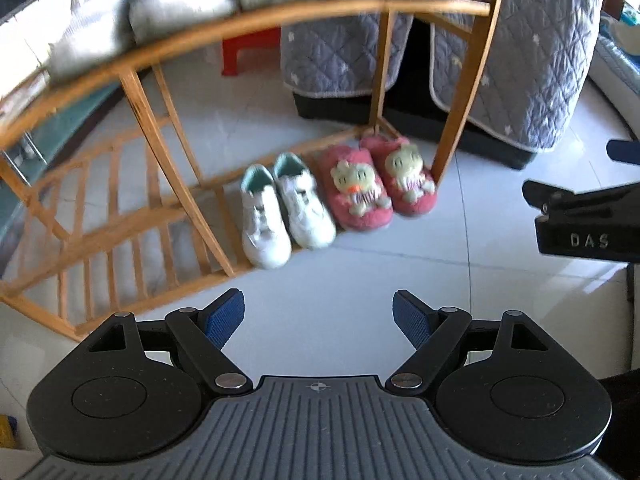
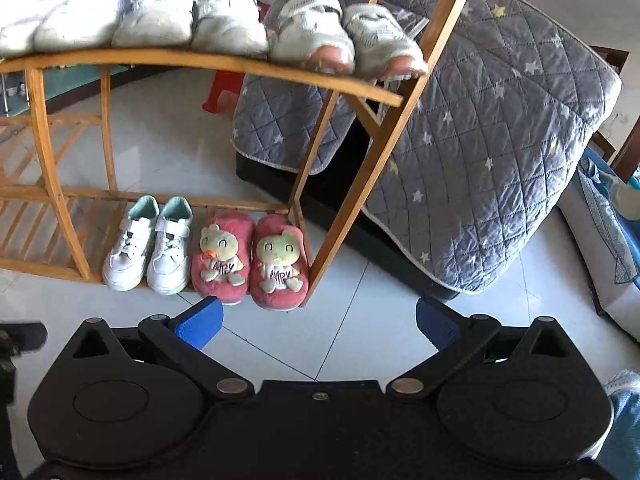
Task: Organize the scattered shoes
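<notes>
A pair of white sneakers (image 1: 286, 206) (image 2: 150, 246) stands side by side at the foot of the bamboo shoe rack (image 1: 160, 200) (image 2: 52, 200). Right beside them sits a pair of pink plush slippers (image 1: 378, 182) (image 2: 252, 258) with green duck toys on top. Several pale sneakers (image 2: 224, 20) line the rack's upper shelf (image 2: 240, 66). My left gripper (image 1: 319, 316) hangs above the floor in front of the shoes, open and empty. My right gripper (image 2: 319, 322) is also open and empty, just short of the slippers. The right gripper's black body (image 1: 580, 216) shows at the right edge of the left wrist view.
A grey quilted cover with stars (image 2: 480, 152) (image 1: 520, 60) drapes over dark furniture behind and right of the rack. A red plastic stool (image 1: 248, 50) stands behind the rack. White floor tiles (image 1: 400, 272) spread in front. A light sofa edge (image 2: 608, 240) is at the right.
</notes>
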{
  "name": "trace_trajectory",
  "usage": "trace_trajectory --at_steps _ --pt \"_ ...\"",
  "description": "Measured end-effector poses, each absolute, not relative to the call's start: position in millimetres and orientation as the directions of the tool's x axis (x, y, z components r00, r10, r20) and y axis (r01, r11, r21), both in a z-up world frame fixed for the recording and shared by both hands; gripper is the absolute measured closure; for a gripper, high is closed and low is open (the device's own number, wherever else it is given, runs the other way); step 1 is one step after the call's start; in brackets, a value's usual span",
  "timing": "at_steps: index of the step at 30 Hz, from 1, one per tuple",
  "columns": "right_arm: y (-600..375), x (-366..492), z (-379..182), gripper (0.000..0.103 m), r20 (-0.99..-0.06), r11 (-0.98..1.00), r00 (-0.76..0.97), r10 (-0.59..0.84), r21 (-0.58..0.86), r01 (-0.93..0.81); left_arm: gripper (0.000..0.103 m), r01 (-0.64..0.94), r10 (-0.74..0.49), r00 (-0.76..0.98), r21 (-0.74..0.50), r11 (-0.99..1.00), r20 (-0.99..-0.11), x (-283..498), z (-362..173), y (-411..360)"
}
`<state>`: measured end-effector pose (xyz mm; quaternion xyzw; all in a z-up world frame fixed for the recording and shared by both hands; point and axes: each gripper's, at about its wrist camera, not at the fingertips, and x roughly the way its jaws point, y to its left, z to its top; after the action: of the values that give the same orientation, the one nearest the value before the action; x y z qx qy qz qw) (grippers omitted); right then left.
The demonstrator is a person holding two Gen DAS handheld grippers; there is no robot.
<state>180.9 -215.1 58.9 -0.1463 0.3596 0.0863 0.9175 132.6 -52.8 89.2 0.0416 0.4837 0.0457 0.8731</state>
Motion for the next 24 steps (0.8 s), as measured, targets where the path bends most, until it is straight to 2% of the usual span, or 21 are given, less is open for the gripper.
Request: trace_trajectory --at_steps 7,11,19,24 --pt "-216 173 117 0.000 -0.617 0.935 0.786 0.052 -0.247 -0.256 0.021 0.006 0.124 0.609 0.161 0.987 -0.783 127 157 -62" --pt "-222 169 162 0.000 -0.580 0.946 0.811 0.072 -0.217 -0.240 0.021 0.013 0.106 0.638 0.149 0.989 -0.763 123 195 -63" --pt "-243 158 235 0.000 -0.485 0.956 0.874 0.046 -0.234 -0.180 0.021 0.024 0.140 0.701 0.219 0.975 -0.699 109 255 -68" --pt "-260 144 259 0.000 -0.444 0.956 0.896 0.022 -0.252 -0.148 0.021 0.024 0.172 0.728 0.275 0.961 -0.663 98 283 -68"
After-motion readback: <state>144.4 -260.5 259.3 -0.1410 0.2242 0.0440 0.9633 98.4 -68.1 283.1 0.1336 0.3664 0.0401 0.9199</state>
